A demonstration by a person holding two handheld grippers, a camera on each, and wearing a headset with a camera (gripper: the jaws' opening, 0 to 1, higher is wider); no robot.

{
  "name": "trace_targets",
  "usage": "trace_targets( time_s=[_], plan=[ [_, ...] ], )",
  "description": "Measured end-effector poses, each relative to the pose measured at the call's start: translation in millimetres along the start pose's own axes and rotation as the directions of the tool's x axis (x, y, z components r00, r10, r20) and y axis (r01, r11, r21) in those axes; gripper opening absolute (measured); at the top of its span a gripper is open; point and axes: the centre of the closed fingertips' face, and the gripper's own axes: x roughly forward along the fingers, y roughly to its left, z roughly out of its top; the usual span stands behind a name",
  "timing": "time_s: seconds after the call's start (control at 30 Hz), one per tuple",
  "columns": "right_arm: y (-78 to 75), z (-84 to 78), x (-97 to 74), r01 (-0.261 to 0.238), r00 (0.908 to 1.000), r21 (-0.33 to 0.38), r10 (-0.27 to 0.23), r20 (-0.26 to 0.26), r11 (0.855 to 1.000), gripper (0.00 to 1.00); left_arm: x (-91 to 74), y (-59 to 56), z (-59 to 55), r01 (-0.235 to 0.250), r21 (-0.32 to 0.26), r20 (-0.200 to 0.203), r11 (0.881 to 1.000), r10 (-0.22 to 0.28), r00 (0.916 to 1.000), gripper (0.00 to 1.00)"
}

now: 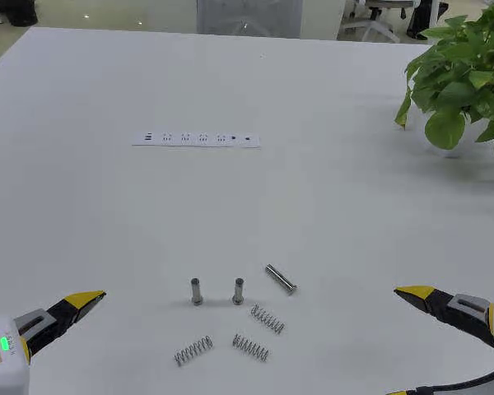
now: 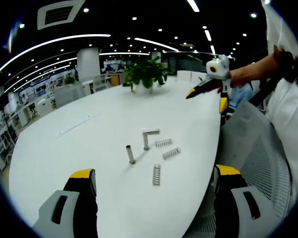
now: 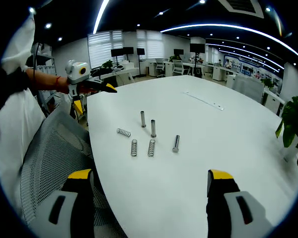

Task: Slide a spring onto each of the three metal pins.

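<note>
White desk [image 1: 82, 206] | left claw [image 2: 155, 171] wide, gripping nothing, near edge | right claw [image 3: 150, 173] wide, gripping nothing, near edge | three springs [image 1: 250, 347] lying loose by near edge, none on a pin | just behind: two pins [image 1: 197, 290] upright, third pin [image 1: 281, 279] lying flat | label strip [image 1: 196, 138] mid-desk | plant [image 1: 465, 78] far right corner

Big white table [image 1: 313, 99], potted plant [image 1: 465, 74] far right, open-plan office w/ ceiling strip lights [image 3: 101, 17], mesh chair [image 3: 54, 148].
</note>
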Motion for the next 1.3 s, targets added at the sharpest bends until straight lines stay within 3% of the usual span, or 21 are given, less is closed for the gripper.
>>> trace_targets(
  time_s=[0.73, 1.3],
  plan=[
    [-14.6, 27.4, 22.6, -0.038, 0.9992, -0.022, 0.038, -0.012, 0.999, 0.9, 4.1, 6.4, 0.4, 0.001, -0.023, 0.015, 1.0, -0.001, 0.9999, 1.0],
    [-33.4, 49.8, 52.0, -0.017, 0.9998, 0.035, 0.017, -0.008, 0.999, 0.72, 12.3, 8.6, 2.1, 0.017, -0.035, 0.022, 0.999, -0.016, 0.9996, 1.0]
  ],
)
